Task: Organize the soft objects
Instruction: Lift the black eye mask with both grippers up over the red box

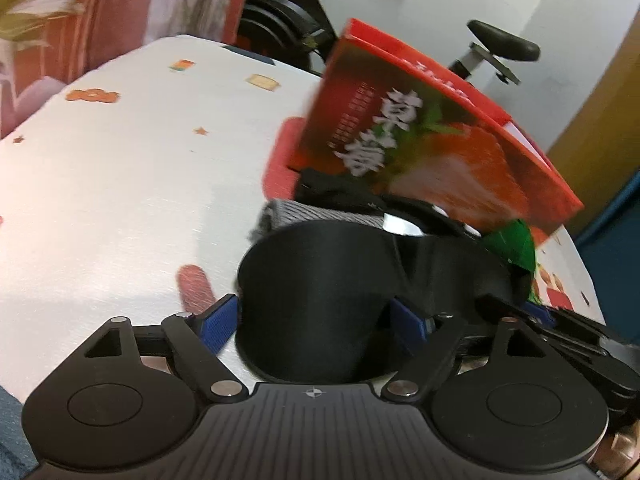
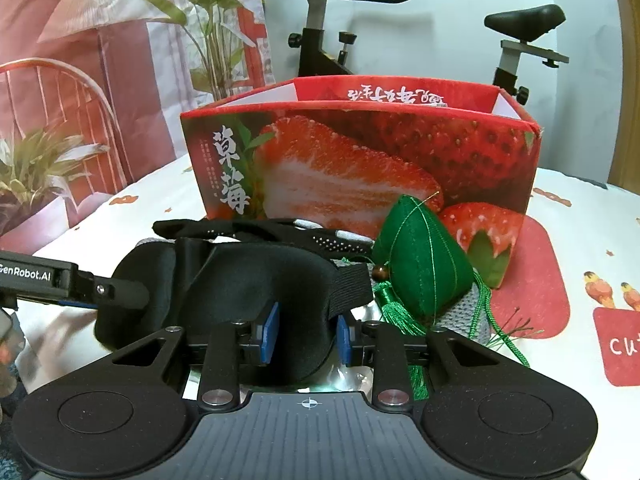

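A black padded sleep mask (image 2: 256,280) lies on the white patterned tablecloth in front of a red strawberry-print box (image 2: 360,160). My right gripper (image 2: 307,332) is shut on the mask's near cup. My left gripper (image 1: 316,320) is shut on the mask's other cup (image 1: 316,288); its arm enters the right wrist view from the left (image 2: 80,284). A green stuffed zongzi (image 2: 424,256) with a tassel rests on a grey knit piece (image 2: 476,312) beside the mask. A black glove (image 2: 280,232) lies behind the mask against the box. The box (image 1: 420,140) appears tilted and blurred in the left wrist view.
The tablecloth (image 1: 120,200) spreads wide to the left. An exercise bike (image 2: 320,40) stands behind the table. A red floral backdrop (image 2: 100,80) hangs at the back left. A wooden panel (image 1: 600,80) is at the right.
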### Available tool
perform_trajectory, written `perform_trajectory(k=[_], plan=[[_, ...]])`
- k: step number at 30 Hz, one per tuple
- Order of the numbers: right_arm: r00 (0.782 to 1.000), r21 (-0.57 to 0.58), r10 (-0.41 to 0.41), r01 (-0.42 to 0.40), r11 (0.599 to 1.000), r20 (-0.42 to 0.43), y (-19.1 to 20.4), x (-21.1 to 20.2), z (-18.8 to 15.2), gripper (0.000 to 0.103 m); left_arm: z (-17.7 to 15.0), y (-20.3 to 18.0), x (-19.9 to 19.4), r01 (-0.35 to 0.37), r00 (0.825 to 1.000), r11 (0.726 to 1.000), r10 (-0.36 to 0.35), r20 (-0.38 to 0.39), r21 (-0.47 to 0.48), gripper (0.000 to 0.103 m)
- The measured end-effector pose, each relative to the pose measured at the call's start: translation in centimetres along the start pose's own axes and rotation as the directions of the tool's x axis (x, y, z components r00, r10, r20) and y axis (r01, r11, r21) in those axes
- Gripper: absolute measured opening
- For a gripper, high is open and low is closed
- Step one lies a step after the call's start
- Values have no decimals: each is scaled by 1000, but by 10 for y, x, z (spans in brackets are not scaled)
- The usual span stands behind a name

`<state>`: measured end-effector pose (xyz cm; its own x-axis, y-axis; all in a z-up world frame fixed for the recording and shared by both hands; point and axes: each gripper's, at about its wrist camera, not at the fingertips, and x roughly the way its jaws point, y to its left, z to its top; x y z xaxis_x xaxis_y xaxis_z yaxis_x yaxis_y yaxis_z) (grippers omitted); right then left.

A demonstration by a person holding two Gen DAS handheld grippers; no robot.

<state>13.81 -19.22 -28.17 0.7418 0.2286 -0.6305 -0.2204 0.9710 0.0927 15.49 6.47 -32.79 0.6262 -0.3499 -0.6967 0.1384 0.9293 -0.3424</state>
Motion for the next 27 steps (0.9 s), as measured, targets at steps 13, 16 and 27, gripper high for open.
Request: perform_trajectory(k=[13, 16, 27], plan=[[998, -5, 36, -36, 999, 53, 5, -16, 6, 28, 6, -6, -27, -40, 994, 999, 38, 101, 17, 51], [998, -6, 38, -37, 999, 53, 5, -17, 6, 28, 4, -7, -27, -26, 995, 999, 23, 95, 29, 47], [997, -32, 58, -56, 998, 52, 17, -25, 5, 26, 2, -15, -39, -62, 987, 995, 49, 156, 80, 25]])
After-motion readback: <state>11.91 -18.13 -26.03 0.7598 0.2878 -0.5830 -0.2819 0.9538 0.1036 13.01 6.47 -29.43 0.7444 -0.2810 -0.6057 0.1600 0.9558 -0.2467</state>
